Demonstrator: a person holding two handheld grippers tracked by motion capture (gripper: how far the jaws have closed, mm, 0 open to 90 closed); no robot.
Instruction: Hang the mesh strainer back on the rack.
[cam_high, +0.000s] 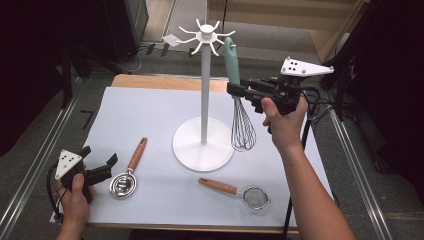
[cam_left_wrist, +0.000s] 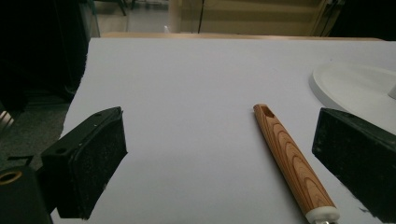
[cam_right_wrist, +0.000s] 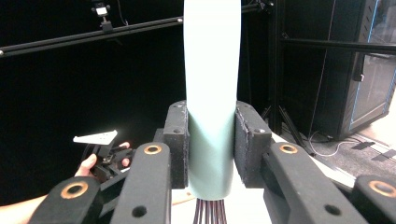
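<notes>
My right gripper is shut on the teal handle of a wire whisk, holding it upright in the air just right of the white hook stand. The whisk's handle top sits near one of the stand's hooks; whether they touch I cannot tell. In the right gripper view the teal handle is clamped between the pads. My left gripper rests open at the table's front left, beside a wooden-handled strainer spoon. Its wooden handle lies between the open jaws in the left gripper view.
A small mesh sieve with a wooden handle lies in front of the stand's round base. White paper covers the table. Metal rails run along both sides of the table.
</notes>
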